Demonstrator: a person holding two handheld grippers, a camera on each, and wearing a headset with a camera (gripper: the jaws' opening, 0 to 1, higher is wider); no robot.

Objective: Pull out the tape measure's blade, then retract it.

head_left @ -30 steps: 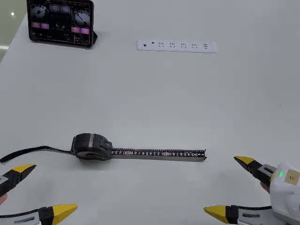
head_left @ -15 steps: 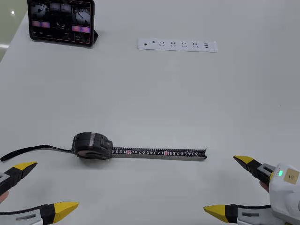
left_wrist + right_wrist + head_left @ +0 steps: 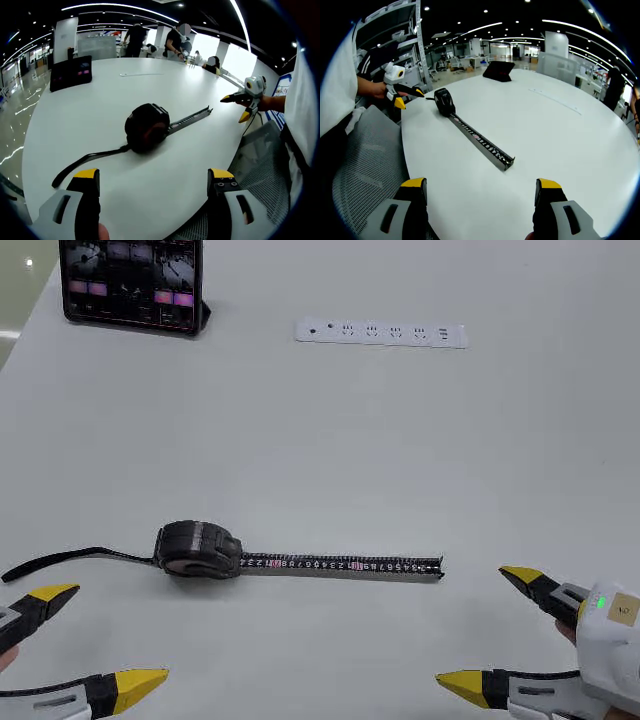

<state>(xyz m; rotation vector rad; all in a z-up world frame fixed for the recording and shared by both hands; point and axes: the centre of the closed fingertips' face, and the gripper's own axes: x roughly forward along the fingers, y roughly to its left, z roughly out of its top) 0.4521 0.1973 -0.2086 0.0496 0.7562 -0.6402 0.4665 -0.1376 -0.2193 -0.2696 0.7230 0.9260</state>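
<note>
A black tape measure (image 3: 196, 551) (image 3: 147, 127) (image 3: 444, 100) lies on the white table (image 3: 330, 440), its blade (image 3: 340, 565) (image 3: 480, 140) pulled out to the right and lying flat, the end hook (image 3: 437, 567) (image 3: 507, 163) free. A black wrist strap (image 3: 65, 561) (image 3: 85, 162) trails off to the left. My left gripper (image 3: 95, 640) (image 3: 155, 177) is open at the near left, short of the case. At the near right my right gripper (image 3: 495, 632) (image 3: 477, 187) stands open, a little beyond and nearer than the blade's end. Neither touches the tape.
A dark tablet (image 3: 130, 285) (image 3: 71, 73) stands propped at the far left corner. A white power strip (image 3: 381, 334) (image 3: 555, 101) lies at the far middle. People stand beyond the table's far edge in the left gripper view.
</note>
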